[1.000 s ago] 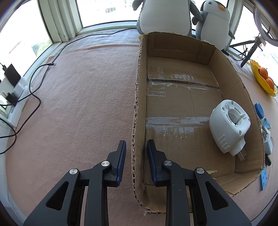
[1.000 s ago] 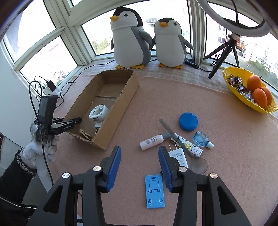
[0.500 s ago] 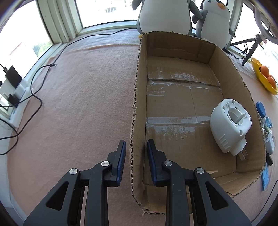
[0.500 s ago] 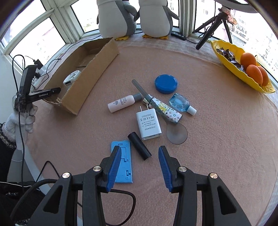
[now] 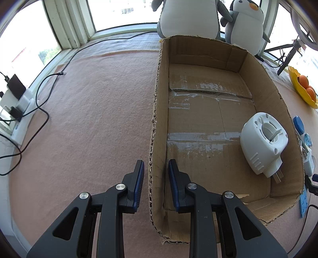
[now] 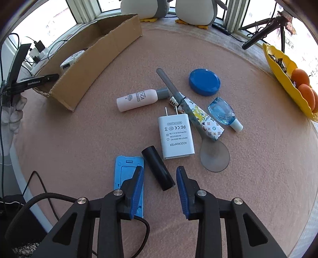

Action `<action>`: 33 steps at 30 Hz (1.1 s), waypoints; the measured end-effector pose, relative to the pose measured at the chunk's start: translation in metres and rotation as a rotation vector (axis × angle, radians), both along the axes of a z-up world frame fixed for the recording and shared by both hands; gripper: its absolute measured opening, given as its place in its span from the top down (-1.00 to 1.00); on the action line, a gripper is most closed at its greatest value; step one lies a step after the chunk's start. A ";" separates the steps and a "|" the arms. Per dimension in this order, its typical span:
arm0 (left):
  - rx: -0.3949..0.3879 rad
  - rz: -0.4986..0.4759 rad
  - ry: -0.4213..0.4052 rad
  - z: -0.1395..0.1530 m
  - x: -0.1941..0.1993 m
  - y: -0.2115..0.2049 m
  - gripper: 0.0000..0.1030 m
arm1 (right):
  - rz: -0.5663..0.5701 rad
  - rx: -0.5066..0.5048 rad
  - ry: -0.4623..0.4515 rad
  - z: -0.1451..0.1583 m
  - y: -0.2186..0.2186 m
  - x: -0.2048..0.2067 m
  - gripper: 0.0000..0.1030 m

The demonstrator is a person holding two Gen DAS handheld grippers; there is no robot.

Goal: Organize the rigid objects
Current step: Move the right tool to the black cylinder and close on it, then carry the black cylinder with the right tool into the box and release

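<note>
Where the pinkish-brown felt mat point(image 6: 248, 111) covers the tabletop, windows ring the far edge, and two plush grey-and-white penguins point(image 5: 190, 17) stand on the sill side behind an open brown cardboard box point(image 5: 258, 65). One white round plug-in device point(image 5: 262, 146) lies inside the box against its right wall. On the mat beside the box lie one blue plastic phone stand point(image 6: 127, 170), one black cylinder point(image 6: 158, 170), one white AC adapter point(image 6: 175, 137), one white bottle with a grey cap point(image 6: 139, 99), one patterned tube point(image 6: 200, 117), one grey translucent spoon point(image 6: 213, 154), one blue round lid point(image 6: 204, 81) and one small clear-blue bottle point(image 6: 223, 112). One yellow dish point(image 6: 282, 69) holds oranges. The left gripper point(image 5: 156, 184) straddles the box's left wall, fingers apart, not touching it. The right gripper point(image 6: 160, 190) hangs spread wide above the black cylinder's near end.
</note>
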State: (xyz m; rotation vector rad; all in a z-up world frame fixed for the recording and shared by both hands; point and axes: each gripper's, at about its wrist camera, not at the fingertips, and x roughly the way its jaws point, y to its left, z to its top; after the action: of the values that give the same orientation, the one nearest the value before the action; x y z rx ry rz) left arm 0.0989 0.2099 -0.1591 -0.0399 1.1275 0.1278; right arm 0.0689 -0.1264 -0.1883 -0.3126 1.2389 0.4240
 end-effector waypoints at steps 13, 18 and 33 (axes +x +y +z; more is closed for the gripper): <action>0.000 -0.001 0.000 0.000 -0.001 0.001 0.56 | 0.020 -0.034 0.031 -0.014 0.004 0.005 0.62; 0.000 0.000 0.000 0.000 -0.001 0.001 0.56 | 0.014 -0.015 0.041 -0.012 0.004 0.005 0.71; -0.003 0.001 -0.002 0.000 -0.002 0.001 0.56 | 0.010 0.083 -0.060 0.042 0.014 -0.011 0.71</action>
State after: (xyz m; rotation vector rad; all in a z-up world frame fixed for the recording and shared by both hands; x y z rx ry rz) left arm 0.0972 0.2107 -0.1595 -0.0437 1.1257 0.1270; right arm 0.0579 -0.1120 -0.1459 -0.2595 1.1579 0.4704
